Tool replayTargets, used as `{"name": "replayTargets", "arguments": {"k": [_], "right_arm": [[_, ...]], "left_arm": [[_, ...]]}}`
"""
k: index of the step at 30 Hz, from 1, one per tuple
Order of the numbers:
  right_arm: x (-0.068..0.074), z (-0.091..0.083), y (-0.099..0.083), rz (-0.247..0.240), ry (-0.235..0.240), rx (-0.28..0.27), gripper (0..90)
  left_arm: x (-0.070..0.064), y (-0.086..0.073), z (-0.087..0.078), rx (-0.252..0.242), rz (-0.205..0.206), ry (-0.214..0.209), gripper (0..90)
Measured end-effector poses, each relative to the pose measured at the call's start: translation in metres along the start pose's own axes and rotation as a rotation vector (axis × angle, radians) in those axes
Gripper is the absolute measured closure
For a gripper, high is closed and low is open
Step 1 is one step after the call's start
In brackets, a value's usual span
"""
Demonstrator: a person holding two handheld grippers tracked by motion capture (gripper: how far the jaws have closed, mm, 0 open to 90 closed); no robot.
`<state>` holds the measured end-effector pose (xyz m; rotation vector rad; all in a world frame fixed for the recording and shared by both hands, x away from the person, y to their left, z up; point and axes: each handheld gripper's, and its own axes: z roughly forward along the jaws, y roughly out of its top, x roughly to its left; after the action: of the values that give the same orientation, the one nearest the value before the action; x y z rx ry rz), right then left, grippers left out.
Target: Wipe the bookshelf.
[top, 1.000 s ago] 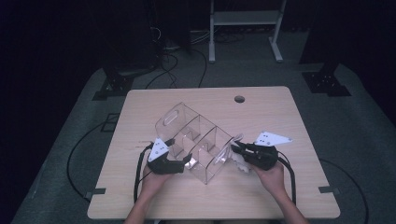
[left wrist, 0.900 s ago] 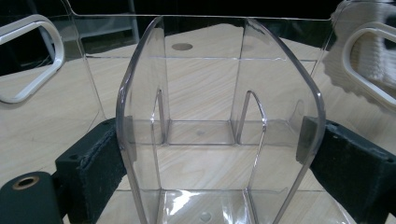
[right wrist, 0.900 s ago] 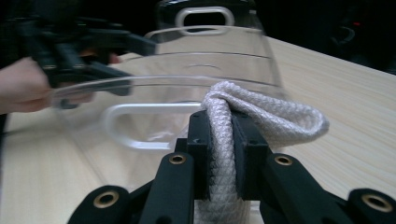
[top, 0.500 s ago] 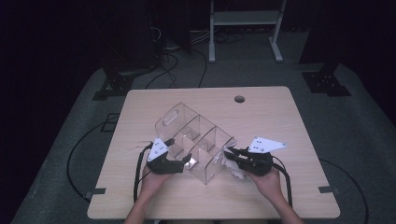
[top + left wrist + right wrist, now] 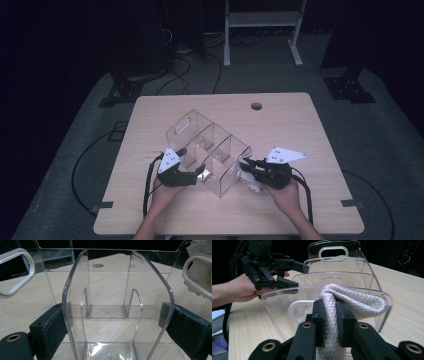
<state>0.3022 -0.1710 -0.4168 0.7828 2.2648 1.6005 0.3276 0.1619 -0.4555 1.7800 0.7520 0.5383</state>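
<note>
While the left gripper [image 5: 200, 173] clamps the near wall of the clear plastic compartmented organiser [image 5: 210, 150] to steady it on the wooden table [image 5: 300, 125], the right gripper [image 5: 329, 312], closed on the white braided rope [image 5: 352, 298], feeds it into the organiser's right-end compartment.

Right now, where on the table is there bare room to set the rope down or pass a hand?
Bare wood runs along the far edge around the cable hole, and down the right side beyond the right gripper. Crowded: front centre, where the clear organizer, left gripper and white rope meet.
</note>
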Motion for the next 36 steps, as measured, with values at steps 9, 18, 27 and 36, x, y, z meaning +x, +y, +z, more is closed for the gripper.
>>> {"name": "replayTargets", "arguments": {"k": [9,18,27,36], "right_arm": [[0.008,0.002,0.002,-0.01,0.018,0.005,78.4],[0.018,0.007,0.003,-0.051,0.039,0.015,78.4],[0.035,0.015,0.002,-0.093,0.097,0.031,78.3],[0.043,0.021,-0.003,-0.111,0.126,0.036,78.3]], "left_arm": [[0.0,0.0,0.0,-0.002,-0.002,0.008,8.3],[0.001,-0.001,0.001,-0.009,-0.007,0.015,8.3],[0.001,-0.001,0.001,-0.01,-0.014,0.026,8.2],[0.002,-0.002,0.002,-0.015,-0.015,0.033,8.2]]}}
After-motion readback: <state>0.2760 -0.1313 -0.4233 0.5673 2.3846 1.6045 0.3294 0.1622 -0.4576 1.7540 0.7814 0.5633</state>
